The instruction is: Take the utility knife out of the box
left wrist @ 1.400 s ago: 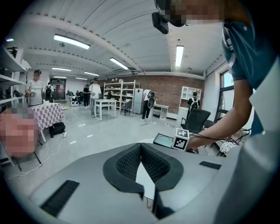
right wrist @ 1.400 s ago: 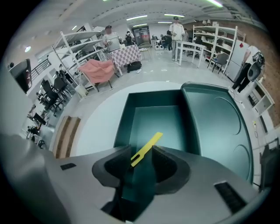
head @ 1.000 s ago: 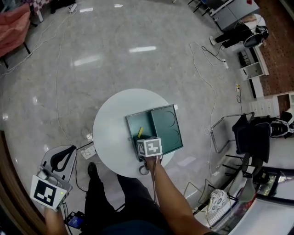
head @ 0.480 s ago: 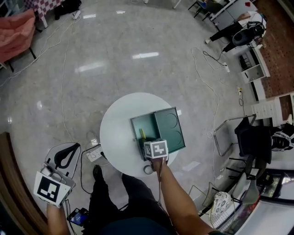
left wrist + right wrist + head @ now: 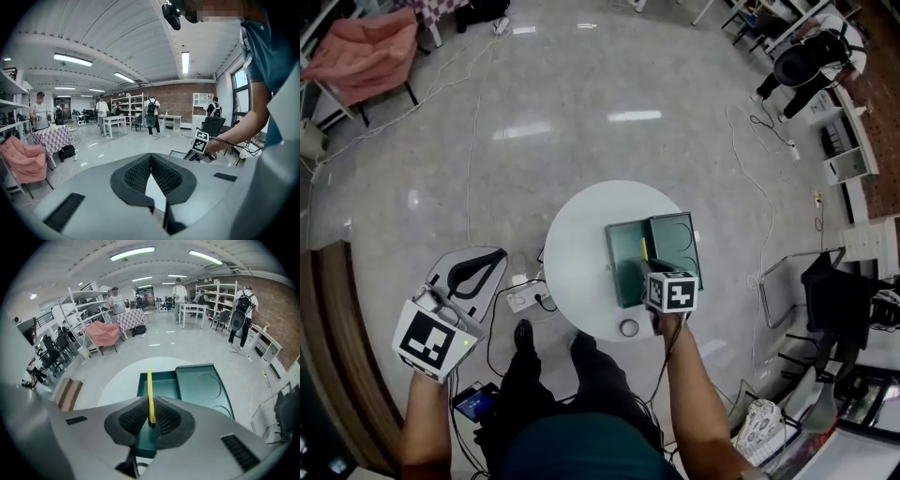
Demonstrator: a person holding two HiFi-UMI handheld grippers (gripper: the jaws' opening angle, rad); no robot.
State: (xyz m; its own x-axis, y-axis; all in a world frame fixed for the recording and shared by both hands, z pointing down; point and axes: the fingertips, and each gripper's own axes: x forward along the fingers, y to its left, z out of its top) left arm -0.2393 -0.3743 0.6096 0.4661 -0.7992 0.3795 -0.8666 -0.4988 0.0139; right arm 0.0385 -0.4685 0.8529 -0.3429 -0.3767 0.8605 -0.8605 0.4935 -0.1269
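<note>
My right gripper [image 5: 150,420] is shut on the lower end of a thin yellow utility knife [image 5: 149,392], which sticks out past the pads. It hangs above the open green box [image 5: 161,383], whose lid [image 5: 204,385] lies flat to the right. From the head view the right gripper [image 5: 639,269] hovers over the box [image 5: 623,246] on the round white table [image 5: 577,253], and the knife [image 5: 643,248] shows as a yellow sliver. My left gripper [image 5: 476,270] is held off the table's left over the floor, its pads [image 5: 136,176] meeting at the tip with nothing between them.
A small ring-shaped object [image 5: 629,328] lies near the table's front edge. A power strip [image 5: 525,298] and cables lie on the floor left of the table. A metal chair [image 5: 783,281] stands to the right. Several people stand by far tables.
The knife lay in the box a second ago; the right gripper now holds it and has risen. The left gripper has also lifted. The head view has shifted.
</note>
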